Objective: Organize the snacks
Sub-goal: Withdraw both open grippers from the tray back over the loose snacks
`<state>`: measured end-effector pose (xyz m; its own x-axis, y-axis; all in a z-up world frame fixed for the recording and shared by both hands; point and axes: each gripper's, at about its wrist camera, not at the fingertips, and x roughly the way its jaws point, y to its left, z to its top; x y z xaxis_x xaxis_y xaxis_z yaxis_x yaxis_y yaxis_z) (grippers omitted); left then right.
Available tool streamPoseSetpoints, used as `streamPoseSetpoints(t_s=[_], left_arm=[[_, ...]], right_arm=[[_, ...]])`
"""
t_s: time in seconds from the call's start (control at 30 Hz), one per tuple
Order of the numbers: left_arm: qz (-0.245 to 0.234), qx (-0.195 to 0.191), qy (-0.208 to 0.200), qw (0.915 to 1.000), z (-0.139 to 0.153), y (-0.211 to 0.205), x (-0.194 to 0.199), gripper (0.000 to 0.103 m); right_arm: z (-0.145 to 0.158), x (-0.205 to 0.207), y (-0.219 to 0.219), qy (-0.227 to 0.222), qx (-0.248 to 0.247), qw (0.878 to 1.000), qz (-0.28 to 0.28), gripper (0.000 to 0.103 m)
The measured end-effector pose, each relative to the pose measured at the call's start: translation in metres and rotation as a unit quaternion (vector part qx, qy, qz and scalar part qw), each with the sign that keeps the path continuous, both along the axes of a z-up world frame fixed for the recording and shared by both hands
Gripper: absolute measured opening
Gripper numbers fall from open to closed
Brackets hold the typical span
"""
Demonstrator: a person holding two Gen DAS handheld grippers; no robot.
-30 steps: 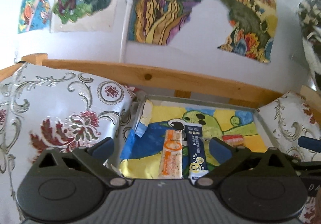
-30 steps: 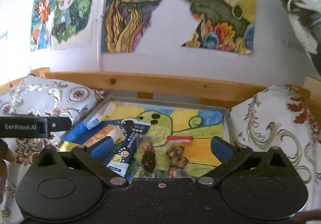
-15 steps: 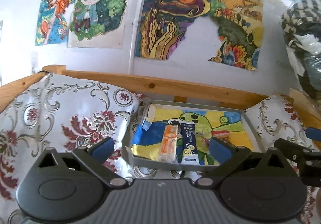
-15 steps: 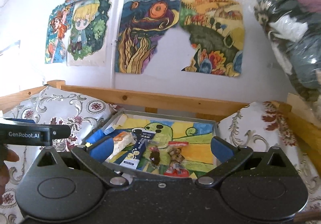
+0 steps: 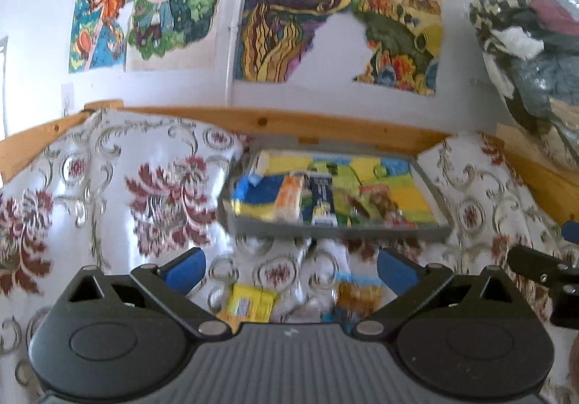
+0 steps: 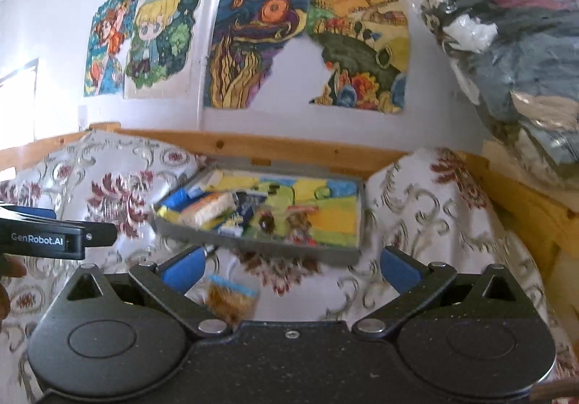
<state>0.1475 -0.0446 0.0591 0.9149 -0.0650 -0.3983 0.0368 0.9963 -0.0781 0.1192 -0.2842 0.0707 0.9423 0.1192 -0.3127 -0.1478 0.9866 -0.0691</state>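
Note:
A grey tray [image 5: 336, 231] [image 6: 253, 246] with a colourful lining sits on the floral cloth by the wooden rail. In it lie an orange-white packet [image 5: 289, 199] [image 6: 208, 210], a dark blue sachet [image 5: 321, 197] [image 6: 239, 217] and small brown wrapped candies [image 5: 376, 203] [image 6: 286, 223]. On the cloth in front of the tray lie a yellow packet [image 5: 251, 302] and a clear packet with a blue strip and brown contents [image 5: 358, 293] [image 6: 229, 299]. My left gripper [image 5: 289, 268] is open over these two. My right gripper [image 6: 289, 268] is open, empty, the clear packet beside its left finger.
A floral cloth [image 5: 108, 194] covers the surface, bunched up at the left and right of the tray. A wooden rail [image 6: 289, 147] and a wall with drawings stand behind. A bag of clothes [image 6: 514, 53] hangs at the right. The left gripper's side [image 6: 47, 239] shows in the right wrist view.
Both grippers have pulled back and up from the tray. The tray looks smaller and farther, and the yellow and clear packets on the cloth have come into view.

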Motion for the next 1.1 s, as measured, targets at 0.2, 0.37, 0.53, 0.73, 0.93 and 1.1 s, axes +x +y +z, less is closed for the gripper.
streamPoseSetpoints(t_s=[0.2, 0.37, 0.53, 0.73, 0.93, 1.1], left_arm=[[-0.001, 0.017, 0.023, 0.9996, -0.023, 0.007, -0.014, 0.103], [-0.002, 0.028, 0.050, 0.9984, -0.040, 0.010, -0.021, 0.103], [-0.006, 0.040, 0.081, 0.9958, -0.059, 0.011, -0.029, 0.103], [-0.011, 0.043, 0.116, 0.9922, -0.076, 0.012, -0.034, 0.103], [-0.009, 0.028, 0.154, 0.9876, -0.090, 0.014, -0.032, 0.103], [-0.012, 0.034, 0.164, 0.9858, -0.095, 0.014, -0.031, 0.103]], right_arm=[[-0.021, -0.015, 0.001, 0.042, -0.010, 0.999, 0.004, 0.102], [-0.041, -0.023, 0.010, 0.091, -0.024, 0.995, 0.027, 0.102], [-0.058, -0.030, 0.020, 0.122, -0.033, 0.991, 0.051, 0.102], [-0.074, -0.031, 0.032, 0.156, -0.047, 0.983, 0.080, 0.102], [-0.082, -0.027, 0.034, 0.181, -0.054, 0.979, 0.078, 0.102], [-0.085, -0.021, 0.028, 0.191, -0.044, 0.978, 0.068, 0.102]])
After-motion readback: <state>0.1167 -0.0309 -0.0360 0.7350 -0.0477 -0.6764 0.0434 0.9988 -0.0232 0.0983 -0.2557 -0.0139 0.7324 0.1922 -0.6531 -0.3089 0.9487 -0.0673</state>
